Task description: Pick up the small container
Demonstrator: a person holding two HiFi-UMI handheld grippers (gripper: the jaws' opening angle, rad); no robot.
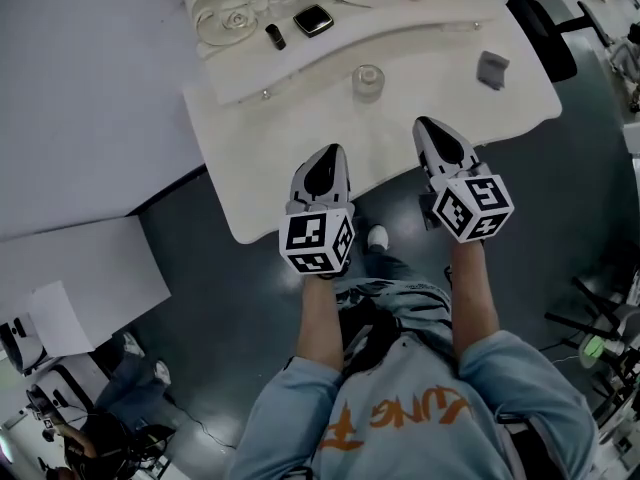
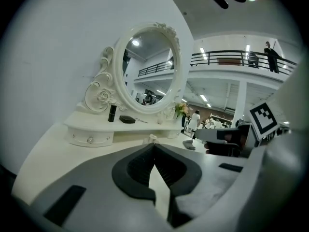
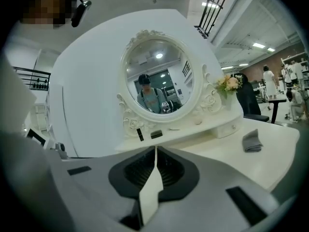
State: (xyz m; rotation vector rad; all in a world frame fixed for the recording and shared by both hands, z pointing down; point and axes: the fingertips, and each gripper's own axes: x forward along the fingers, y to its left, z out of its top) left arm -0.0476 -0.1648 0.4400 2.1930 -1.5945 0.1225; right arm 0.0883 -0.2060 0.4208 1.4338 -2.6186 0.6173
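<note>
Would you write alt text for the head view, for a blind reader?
A person holds the left gripper and right gripper, both shut and empty, over a white dressing table, short of a small clear container; a grey cloth lies farther right.

Just one bit of writing: orange lettering [image 1: 400, 414] on the person's pale blue sweatshirt [image 1: 540, 393], lower centre of the head view, upside down and unreadable.
</note>
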